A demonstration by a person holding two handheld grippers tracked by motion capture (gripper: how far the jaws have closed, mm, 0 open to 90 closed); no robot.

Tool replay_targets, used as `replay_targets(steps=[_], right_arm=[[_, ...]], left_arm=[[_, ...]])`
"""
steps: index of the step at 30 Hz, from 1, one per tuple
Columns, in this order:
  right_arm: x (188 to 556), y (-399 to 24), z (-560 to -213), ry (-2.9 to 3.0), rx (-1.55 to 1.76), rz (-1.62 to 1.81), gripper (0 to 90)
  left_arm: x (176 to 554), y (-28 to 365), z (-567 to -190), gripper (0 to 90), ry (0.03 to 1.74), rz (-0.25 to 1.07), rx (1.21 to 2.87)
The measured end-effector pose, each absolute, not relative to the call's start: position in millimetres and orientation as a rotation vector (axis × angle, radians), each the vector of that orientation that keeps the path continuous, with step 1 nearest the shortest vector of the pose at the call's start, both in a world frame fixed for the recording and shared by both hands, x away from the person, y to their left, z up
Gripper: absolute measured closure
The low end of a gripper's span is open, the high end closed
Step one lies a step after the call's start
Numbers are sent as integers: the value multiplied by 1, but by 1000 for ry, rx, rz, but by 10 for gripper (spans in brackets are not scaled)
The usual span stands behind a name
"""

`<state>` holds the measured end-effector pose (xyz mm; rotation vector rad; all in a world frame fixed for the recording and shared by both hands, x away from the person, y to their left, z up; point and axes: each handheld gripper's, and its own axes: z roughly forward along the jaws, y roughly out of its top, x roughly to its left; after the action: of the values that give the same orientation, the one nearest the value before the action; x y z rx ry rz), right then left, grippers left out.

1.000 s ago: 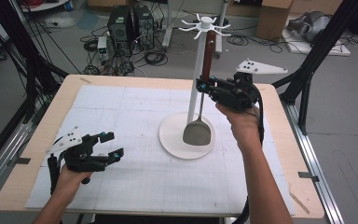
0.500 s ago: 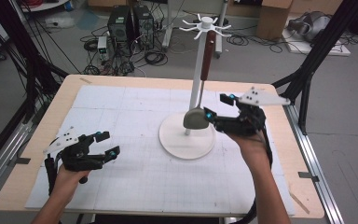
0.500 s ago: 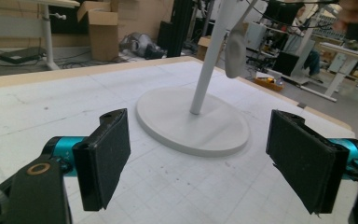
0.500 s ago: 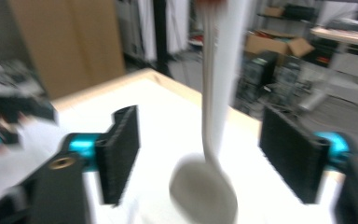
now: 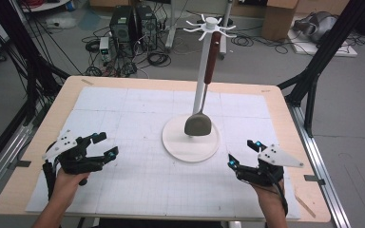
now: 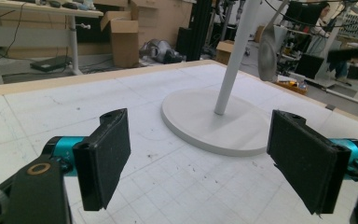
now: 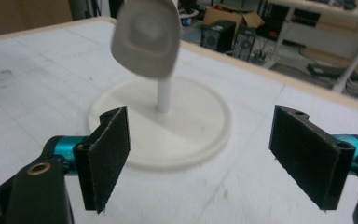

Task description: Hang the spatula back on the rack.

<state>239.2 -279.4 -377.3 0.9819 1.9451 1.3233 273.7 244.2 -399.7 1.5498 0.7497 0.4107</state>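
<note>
The spatula (image 5: 198,124) has a matt grey blade and glossy brown wooden-looking handle; the stand (image 5: 190,143) is smooth matt white.

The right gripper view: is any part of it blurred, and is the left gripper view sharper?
In the right gripper view, the spatula head is smeared and soft, and the stand's base is slightly hazy, while the black fingers are crisp. In the left gripper view, base and mat grid are sharp; the spatula is dim against bright background.

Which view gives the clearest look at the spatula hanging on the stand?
The high view: the spatula hangs full length from a hook, brown handle up, grey blade above the stand's base. The right gripper view shows just its blurred blade; the left gripper view catches the blade edge-on.
</note>
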Motion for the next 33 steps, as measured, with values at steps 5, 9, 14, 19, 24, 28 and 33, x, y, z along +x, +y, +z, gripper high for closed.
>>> replay_targets(steps=[5, 9, 14, 19, 24, 28, 33], right_arm=[[233, -289, -398, 1943, 1067, 1315, 194], [230, -291, -401, 1935, 1077, 1315, 194], [227, -291, -405, 1952, 1084, 1290, 195], [226, -289, -403, 1942, 1087, 1295, 195], [226, -287, -403, 1951, 1091, 1295, 195], [226, -288, -404, 1951, 1106, 1295, 195], [229, -291, -407, 1951, 1113, 1298, 195]], left_arm=[[273, 246, -402, 217, 761, 416, 1544], [271, 248, -405, 217, 772, 415, 1536], [269, 247, -408, 216, 771, 407, 1547], [267, 246, -410, 219, 767, 407, 1554], [267, 246, -411, 219, 772, 403, 1555], [267, 246, -412, 219, 783, 405, 1554], [270, 247, -415, 220, 806, 408, 1561]])
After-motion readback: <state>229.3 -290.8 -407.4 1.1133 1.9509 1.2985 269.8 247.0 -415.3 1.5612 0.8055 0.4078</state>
